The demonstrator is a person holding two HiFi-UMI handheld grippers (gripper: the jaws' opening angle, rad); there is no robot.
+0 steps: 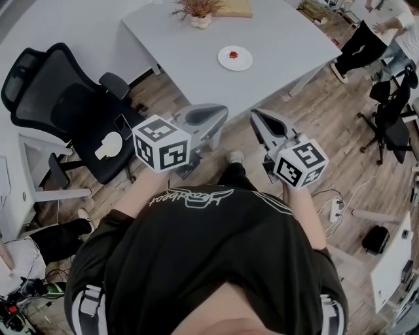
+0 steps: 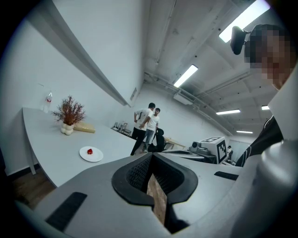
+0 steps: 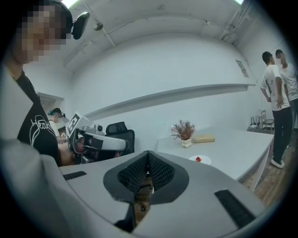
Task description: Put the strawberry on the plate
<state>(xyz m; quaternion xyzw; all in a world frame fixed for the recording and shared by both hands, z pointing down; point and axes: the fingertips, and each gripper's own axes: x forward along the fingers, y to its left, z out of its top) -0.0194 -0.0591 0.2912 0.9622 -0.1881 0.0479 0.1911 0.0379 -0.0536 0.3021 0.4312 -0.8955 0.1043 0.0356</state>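
Note:
A small red strawberry [image 1: 233, 54] lies on a white plate [image 1: 243, 62] on the grey table [image 1: 281, 39], far ahead of me. It shows again as the strawberry [image 2: 90, 151] on the plate [image 2: 97, 156] in the left gripper view, and as the strawberry [image 3: 198, 159] on the plate [image 3: 205, 161] in the right gripper view. My left gripper [image 1: 219, 114] and right gripper [image 1: 256, 119] hang side by side close to my body, over the wooden floor and short of the table. Both are shut with nothing in them: left gripper [image 2: 151, 160], right gripper [image 3: 148, 157].
A vase of dried twigs [image 1: 200, 13] and a wooden board [image 1: 236, 8] stand at the table's far side. A black office chair [image 1: 65, 105] is at my left, another chair [image 1: 393, 124] at the right. Two people [image 2: 148, 124] stand beyond the table.

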